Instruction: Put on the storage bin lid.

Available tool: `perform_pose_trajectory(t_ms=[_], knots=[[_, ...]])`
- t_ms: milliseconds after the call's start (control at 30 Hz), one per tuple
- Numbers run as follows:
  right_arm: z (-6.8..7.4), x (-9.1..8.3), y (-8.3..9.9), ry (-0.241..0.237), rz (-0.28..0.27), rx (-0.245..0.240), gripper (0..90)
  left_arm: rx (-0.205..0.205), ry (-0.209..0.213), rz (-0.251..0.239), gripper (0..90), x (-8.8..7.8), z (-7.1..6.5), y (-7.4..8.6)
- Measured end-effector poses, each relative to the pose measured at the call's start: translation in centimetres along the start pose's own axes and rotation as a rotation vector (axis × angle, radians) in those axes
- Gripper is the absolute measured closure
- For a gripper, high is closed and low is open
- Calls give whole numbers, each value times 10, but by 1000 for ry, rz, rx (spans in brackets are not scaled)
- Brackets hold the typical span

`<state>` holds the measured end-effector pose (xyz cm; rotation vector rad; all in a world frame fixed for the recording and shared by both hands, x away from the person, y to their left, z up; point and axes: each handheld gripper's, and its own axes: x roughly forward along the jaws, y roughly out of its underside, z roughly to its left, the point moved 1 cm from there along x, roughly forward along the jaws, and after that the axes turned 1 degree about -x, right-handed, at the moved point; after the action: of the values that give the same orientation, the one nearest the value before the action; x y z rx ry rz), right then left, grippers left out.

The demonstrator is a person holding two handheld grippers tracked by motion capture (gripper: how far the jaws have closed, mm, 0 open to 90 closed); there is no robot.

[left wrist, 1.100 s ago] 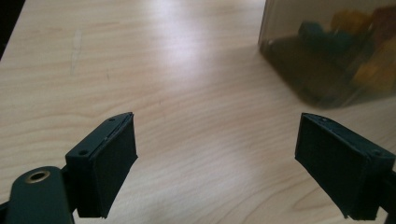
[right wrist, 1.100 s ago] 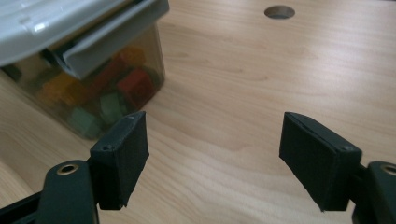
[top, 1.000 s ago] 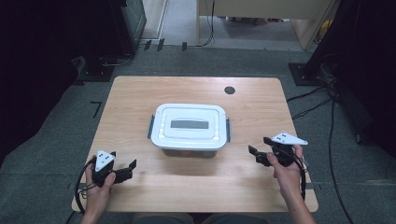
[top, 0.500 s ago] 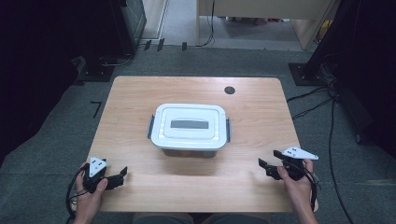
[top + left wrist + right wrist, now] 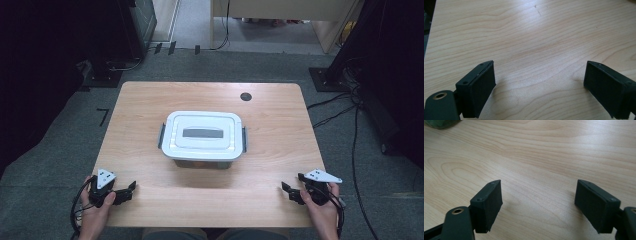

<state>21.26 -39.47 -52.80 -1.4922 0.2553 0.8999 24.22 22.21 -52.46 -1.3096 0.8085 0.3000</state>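
A clear box with a white lid point(image 5: 202, 136) and grey side latches stands shut in the middle of the wooden table point(image 5: 150, 100). My left gripper point(image 5: 129, 192) rests low at the near left corner of the table, its jaws pointing toward the middle. In its own view the left gripper point(image 5: 539, 75) is open over bare wood. My right gripper point(image 5: 292, 188) sits at the near right corner, well short of the box. The right gripper point(image 5: 539, 192) also stands open with nothing between its pads. A dark green edge point(image 5: 441, 123) shows at the top left of that view.
A small dark round hole point(image 5: 245, 96) sits in the tabletop at the far right. Cables point(image 5: 350, 115) run over the grey floor to the right of the table. Dark equipment stands point(image 5: 115, 45) are behind the far left corner.
Both hands have drawn back from beside the box toward the table's near edge and sunk lower. The left one has kept still since the middle frame. The box has not moved.
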Motion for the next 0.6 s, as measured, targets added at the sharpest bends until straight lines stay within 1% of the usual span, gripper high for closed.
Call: perform_pose_trajectory(t_ms=[33, 133, 167, 233, 267, 433, 600], knots=[[1, 0, 1, 6, -7, -4, 222, 3, 0, -2, 101, 0, -1, 0], [4, 2, 2, 19, -4, -21, 209, 3, 5, 0, 101, 0, -1, 0], [4, 2, 2, 26, -5, -34, 203, 2, 5, 1, 100, 1, -1, 0], [9, 4, 2, 54, 11, -74, 175, -1, 7, 4, 99, 1, -1, 0], [10, 5, 2, 65, 18, -85, 154, -7, 10, 3, 98, 1, 0, 0], [11, 7, 1, 69, 22, -81, 139, -38, 30, 17, 97, 2, 2, -1], [11, 7, 1, 69, 23, -82, 138, -40, 28, 18, 96, 2, 2, -1]])
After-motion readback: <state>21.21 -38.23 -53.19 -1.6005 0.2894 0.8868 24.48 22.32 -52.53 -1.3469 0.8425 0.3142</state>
